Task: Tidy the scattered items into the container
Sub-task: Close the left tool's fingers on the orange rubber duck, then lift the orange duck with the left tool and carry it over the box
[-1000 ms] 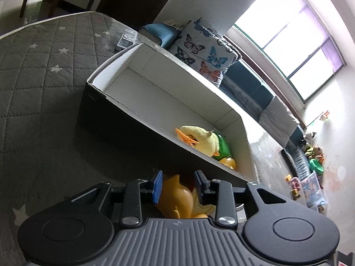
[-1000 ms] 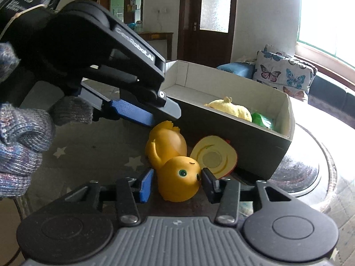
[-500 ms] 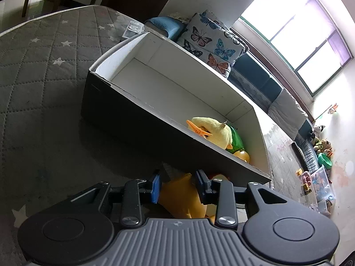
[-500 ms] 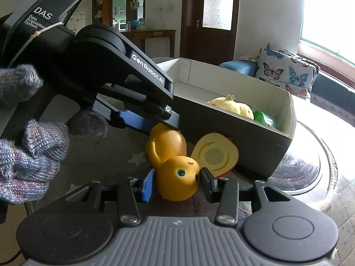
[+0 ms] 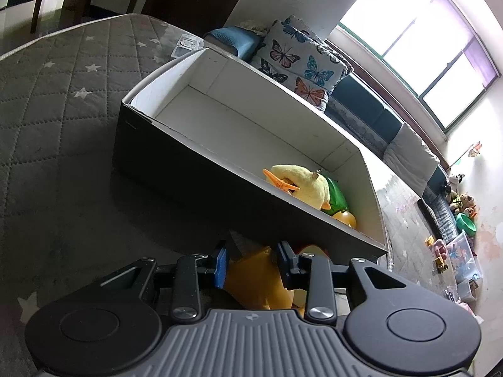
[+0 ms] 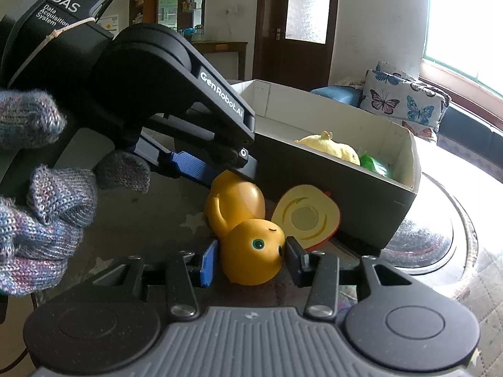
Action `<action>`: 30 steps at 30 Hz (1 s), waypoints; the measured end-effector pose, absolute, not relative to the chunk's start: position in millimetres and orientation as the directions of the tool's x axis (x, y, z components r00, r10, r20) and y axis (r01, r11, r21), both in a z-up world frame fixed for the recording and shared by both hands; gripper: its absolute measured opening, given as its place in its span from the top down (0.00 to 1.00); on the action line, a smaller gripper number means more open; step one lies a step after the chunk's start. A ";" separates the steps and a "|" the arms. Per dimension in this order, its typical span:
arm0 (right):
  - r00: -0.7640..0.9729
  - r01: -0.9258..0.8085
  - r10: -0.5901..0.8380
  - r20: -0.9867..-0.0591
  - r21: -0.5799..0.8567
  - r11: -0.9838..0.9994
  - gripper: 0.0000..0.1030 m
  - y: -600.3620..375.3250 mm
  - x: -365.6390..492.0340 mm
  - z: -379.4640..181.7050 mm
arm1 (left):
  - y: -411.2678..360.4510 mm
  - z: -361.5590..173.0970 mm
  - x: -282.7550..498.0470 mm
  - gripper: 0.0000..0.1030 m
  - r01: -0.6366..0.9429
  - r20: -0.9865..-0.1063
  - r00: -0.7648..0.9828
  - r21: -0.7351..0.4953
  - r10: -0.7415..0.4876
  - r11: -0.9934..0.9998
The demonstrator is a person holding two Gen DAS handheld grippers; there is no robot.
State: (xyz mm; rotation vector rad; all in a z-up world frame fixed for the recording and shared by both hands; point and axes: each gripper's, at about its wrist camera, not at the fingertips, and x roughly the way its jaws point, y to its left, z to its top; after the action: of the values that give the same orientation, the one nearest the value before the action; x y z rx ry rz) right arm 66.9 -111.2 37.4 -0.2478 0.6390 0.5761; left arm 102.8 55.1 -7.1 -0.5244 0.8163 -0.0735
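Down on the grey quilted mat [image 6: 151, 229], the orange duck toy [image 6: 248, 235] lies on its side just in front of the box [image 6: 330, 169]. The right gripper [image 6: 250, 259] has its jaws around the duck's head, blue pad touching one side and black pad the other, though whether they squeeze it I cannot tell. The left gripper [image 5: 253, 262] comes down from above with its jaws spread on either side of the duck's body [image 5: 254, 279], seemingly not pinching it.

Its long axis runs from the head, nearest the right camera, back toward the box wall; the green eye faces upward.

Beside the head, a yellow half-fruit toy [image 6: 305, 218] leans against the box wall. Inside the box lie a yellow plush duck [image 5: 298, 182] and a green toy [image 5: 336, 194].
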 end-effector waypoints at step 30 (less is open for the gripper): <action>0.655 -0.588 0.451 -0.607 -0.034 0.808 0.57 -152.6 6.2 35.4 | 25.8 -6.8 47.8 0.73 -0.116 -0.682 0.680 -0.462 -0.268 0.879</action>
State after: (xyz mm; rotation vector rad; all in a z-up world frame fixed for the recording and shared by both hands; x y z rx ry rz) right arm 6.2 -152.6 35.4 -0.2366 0.6196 0.5950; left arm 47.8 25.8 -6.8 -0.5031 0.8276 -0.0893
